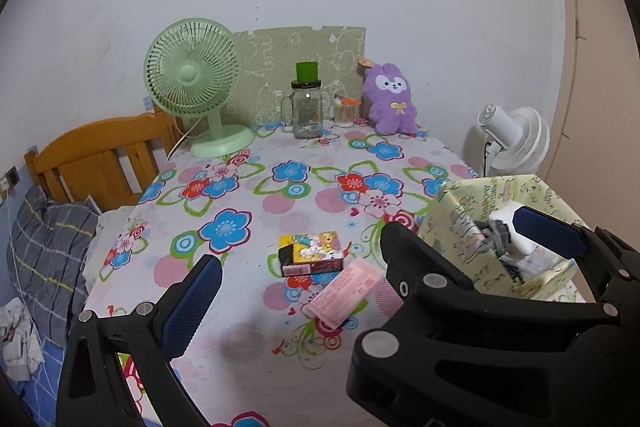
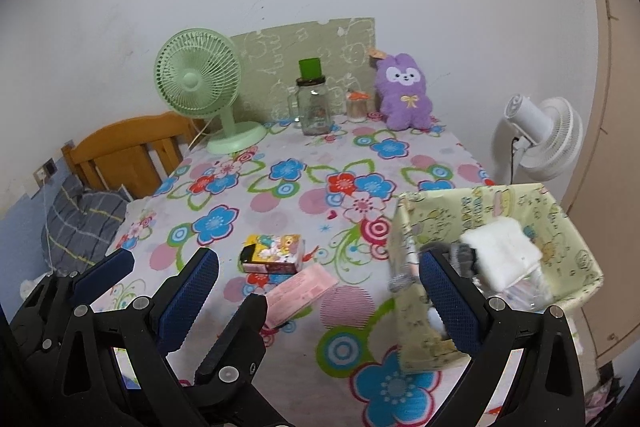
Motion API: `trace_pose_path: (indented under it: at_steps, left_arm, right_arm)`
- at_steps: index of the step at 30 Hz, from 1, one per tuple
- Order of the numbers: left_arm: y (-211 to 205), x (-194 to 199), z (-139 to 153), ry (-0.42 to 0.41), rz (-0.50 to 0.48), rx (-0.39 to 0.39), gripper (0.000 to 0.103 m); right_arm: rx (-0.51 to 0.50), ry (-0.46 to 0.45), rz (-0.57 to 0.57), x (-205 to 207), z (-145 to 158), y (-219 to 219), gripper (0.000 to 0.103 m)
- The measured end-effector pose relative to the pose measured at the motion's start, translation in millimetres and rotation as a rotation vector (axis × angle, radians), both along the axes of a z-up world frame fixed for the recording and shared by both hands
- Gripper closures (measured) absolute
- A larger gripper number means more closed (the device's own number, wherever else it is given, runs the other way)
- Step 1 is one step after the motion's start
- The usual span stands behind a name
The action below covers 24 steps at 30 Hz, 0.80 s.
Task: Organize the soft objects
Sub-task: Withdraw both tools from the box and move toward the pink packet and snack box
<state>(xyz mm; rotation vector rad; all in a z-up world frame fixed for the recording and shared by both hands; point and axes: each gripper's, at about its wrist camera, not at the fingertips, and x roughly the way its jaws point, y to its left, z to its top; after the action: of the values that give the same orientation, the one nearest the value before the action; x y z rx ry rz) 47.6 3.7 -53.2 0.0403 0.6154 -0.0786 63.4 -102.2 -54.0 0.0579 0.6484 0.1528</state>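
Note:
A purple plush rabbit [image 1: 391,99] sits upright at the table's far edge against the wall; it also shows in the right wrist view [image 2: 406,93]. A pale yellow fabric box [image 1: 468,201] stands at the table's right front and holds a folded white cloth [image 2: 500,253] and grey items. My left gripper [image 2: 158,273] is open and empty over the front left of the table. My right gripper [image 2: 320,287] is open and empty, with its right finger [image 2: 448,301] at the box's near wall [image 2: 408,259].
A small cartoon-printed box [image 1: 311,253] and a pink packet [image 1: 345,293] lie on the floral tablecloth [image 1: 248,203]. A green desk fan [image 1: 196,83], a glass jar with green lid [image 1: 307,107] and a small cotton-swab jar [image 1: 346,111] stand at the back. A white fan [image 1: 512,143] is off the right edge; a bed [image 1: 52,243] lies left.

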Motion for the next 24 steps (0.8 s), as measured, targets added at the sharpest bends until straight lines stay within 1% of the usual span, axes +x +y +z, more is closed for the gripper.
trace_pose_path:
  at_steps: [15,22,24]
  left_arm:
    - [30.8,21.1,-30.4,0.075,0.031,-0.023,0.000]
    - [38.7,31.0,-48.2,0.119,0.045,-0.015,0.000]
    - [40.2,34.6,-54.5,0.137,0.050,-0.010,0.000]
  right_arm:
    - [-0.012,0.076,0.051,26.6,-32.5,31.5,0.002]
    - [-0.016,0.126,0.071,38.8,-51.4,40.6,0.002]
    - [-0.017,0.144,0.073,42.4,-58.4,42.5,0.004]
